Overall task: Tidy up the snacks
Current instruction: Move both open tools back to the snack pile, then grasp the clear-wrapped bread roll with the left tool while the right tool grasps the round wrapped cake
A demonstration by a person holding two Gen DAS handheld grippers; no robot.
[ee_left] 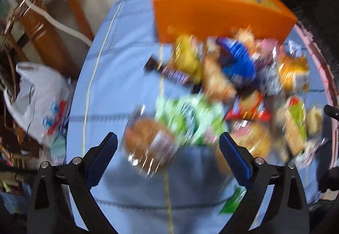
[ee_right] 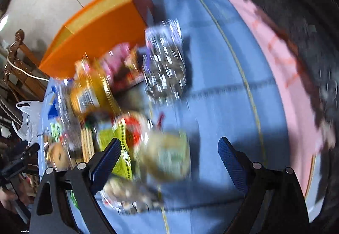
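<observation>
Left claw (ee_left: 167,145) wide open, empty; brown bun pack (ee_left: 150,143) right between fingers, just below. Right claw (ee_right: 169,149) wide open, empty, over pale snack pack (ee_right: 167,155). Orange bin (ee_left: 211,14) far behind pile.

Blurred snack packets (ee_left: 222,90) lie heaped (mixed colours) before the upright orange bin (ee_left: 211,11).
</observation>
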